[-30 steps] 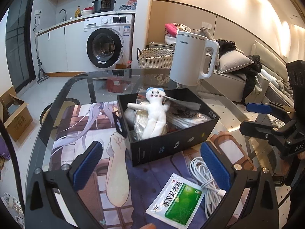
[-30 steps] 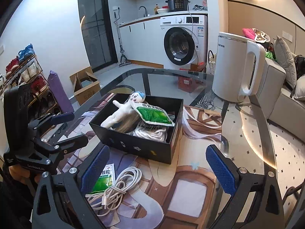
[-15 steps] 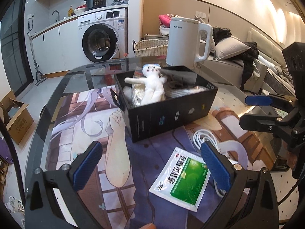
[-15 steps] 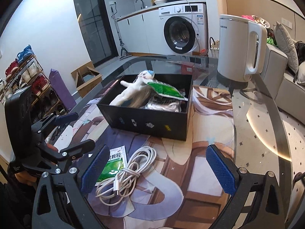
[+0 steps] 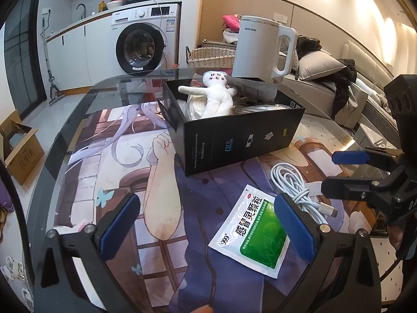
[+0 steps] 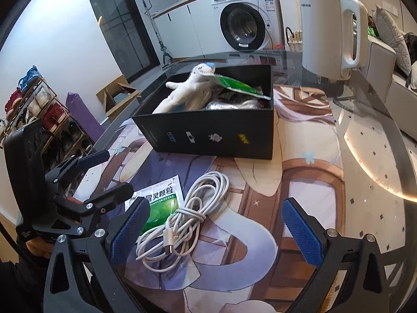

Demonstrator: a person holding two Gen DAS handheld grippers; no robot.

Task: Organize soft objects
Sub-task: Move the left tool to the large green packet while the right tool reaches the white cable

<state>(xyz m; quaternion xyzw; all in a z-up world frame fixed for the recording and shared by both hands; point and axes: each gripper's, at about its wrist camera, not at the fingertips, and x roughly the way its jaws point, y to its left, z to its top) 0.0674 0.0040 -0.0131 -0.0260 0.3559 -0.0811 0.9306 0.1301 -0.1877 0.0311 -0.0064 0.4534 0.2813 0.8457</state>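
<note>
- On the glass table (image 6: pixel 370 140), over a printed mat (image 5: pixel 161 177), sits a black box (image 5: pixel 242 135) holding a white plush doll (image 5: pixel 217 96), a green packet (image 6: pixel 235 84) and other soft things.
- In front of the box lie a green-and-white sachet (image 5: pixel 254 232) and, just beside it, a coiled white cable (image 6: pixel 187 216).
- The left hand-held gripper (image 5: pixel 206 224) hovers over the sachet, jaws wide apart, empty.
- The right hand-held gripper (image 6: pixel 216 230) hangs above the cable, likewise spread and empty.
- A white kettle (image 6: pixel 329 31) stands behind the box.
</note>
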